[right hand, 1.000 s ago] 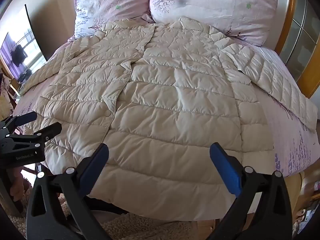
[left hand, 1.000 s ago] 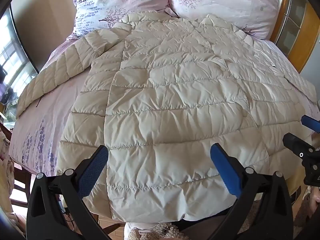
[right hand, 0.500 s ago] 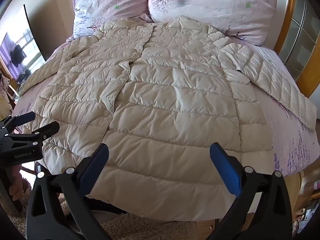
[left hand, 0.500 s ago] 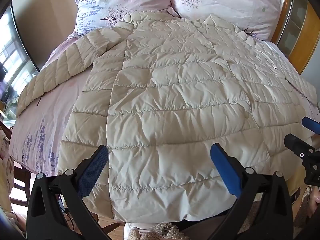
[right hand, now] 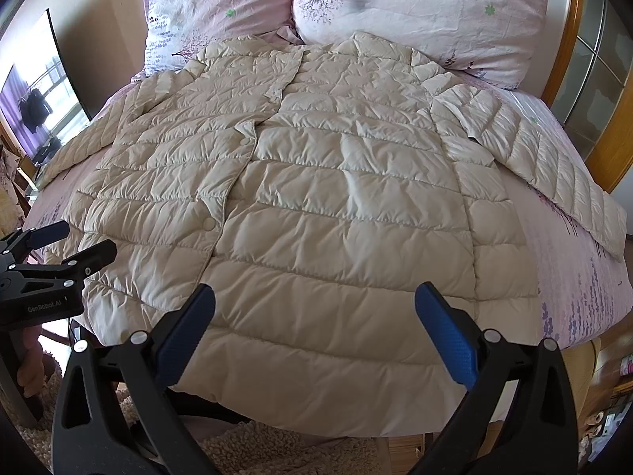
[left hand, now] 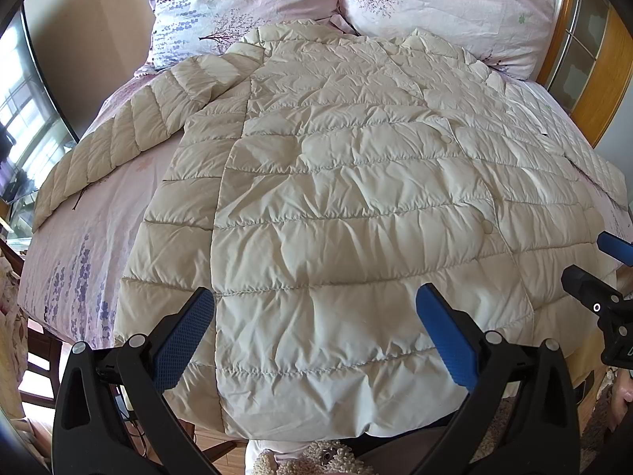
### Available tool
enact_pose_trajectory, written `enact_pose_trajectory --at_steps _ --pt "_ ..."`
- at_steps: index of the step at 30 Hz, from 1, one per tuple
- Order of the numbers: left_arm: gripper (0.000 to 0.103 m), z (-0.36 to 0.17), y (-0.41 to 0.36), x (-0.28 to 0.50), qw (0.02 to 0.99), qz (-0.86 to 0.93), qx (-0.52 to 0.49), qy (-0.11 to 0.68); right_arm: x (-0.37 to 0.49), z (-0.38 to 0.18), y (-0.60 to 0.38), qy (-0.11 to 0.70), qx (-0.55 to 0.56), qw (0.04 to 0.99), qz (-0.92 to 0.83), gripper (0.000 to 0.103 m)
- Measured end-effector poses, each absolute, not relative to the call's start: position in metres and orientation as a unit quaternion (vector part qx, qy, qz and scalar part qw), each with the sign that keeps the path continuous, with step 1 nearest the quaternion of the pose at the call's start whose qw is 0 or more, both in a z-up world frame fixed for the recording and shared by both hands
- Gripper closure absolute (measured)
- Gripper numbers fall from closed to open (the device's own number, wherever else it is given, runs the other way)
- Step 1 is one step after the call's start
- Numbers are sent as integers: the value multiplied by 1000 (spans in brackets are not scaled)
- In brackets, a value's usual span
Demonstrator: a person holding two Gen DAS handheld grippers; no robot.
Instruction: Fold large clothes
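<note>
A cream quilted down jacket (left hand: 348, 206) lies flat and front side up on the bed, collar toward the pillows, hem hanging over the near edge. It also fills the right wrist view (right hand: 324, 213). Its left sleeve (left hand: 118, 142) and right sleeve (right hand: 546, 166) are spread out to the sides. My left gripper (left hand: 314, 332) is open and empty above the hem's left part. My right gripper (right hand: 314, 332) is open and empty above the hem's right part. Each gripper shows at the edge of the other's view.
Two pink floral pillows (left hand: 443, 4) lean at the head of the bed. The pink floral sheet (left hand: 91, 237) shows on both sides of the jacket. A wooden frame with glass panes (right hand: 593, 79) stands at the right. A fluffy rug (right hand: 253, 451) lies below the bed edge.
Both views have shifted only slightly; the jacket sits a little lower and nearer in the frames. Both grippers have stayed open.
</note>
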State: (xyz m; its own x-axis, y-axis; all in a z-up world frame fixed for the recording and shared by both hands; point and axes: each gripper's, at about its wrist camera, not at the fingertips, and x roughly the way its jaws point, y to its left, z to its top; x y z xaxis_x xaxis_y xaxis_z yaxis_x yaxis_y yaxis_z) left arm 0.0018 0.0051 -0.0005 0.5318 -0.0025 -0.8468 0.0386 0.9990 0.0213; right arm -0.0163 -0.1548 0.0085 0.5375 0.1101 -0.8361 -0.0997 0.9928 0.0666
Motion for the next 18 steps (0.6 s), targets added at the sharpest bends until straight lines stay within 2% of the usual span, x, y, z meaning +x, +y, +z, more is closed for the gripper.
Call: enact_pose_trajectory --at_steps 18 --pt "1 0 6 2 875 -12 18 484 -16 7 -156 478 6 877 60 2"
